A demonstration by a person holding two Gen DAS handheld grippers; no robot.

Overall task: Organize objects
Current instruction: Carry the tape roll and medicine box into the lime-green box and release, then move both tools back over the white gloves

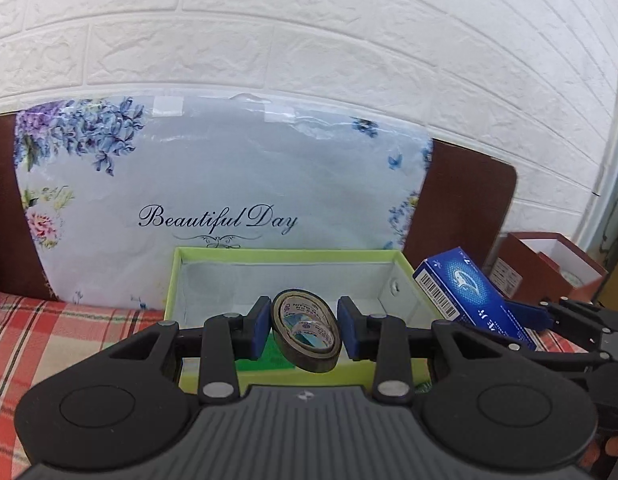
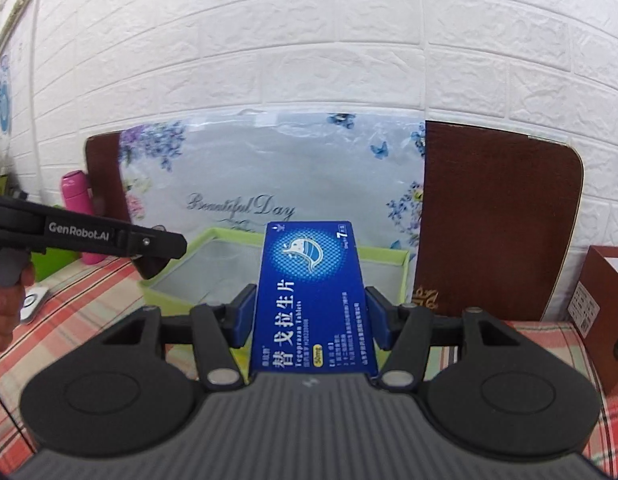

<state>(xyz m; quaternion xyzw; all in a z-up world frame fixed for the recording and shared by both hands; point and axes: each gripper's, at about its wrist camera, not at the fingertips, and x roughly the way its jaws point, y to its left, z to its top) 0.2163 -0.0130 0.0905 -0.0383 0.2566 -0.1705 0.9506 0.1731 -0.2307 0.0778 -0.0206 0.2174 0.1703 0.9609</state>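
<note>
Left jaws: the left gripper (image 1: 304,330) squeezes a black tape roll (image 1: 305,330).
Right jaws: the right gripper (image 2: 311,316) squeezes a blue medicine box (image 2: 311,300).
Below: green box (image 1: 293,258).

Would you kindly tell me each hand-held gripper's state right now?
Left hand-held gripper: holding a black tape roll.
Right hand-held gripper: holding a flat blue medicine box.

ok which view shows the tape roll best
The left wrist view: the tape roll sits centred between the jaws of the left gripper, printed core readable, over the green box. The right wrist view shows only a dark sliver of it.
</note>
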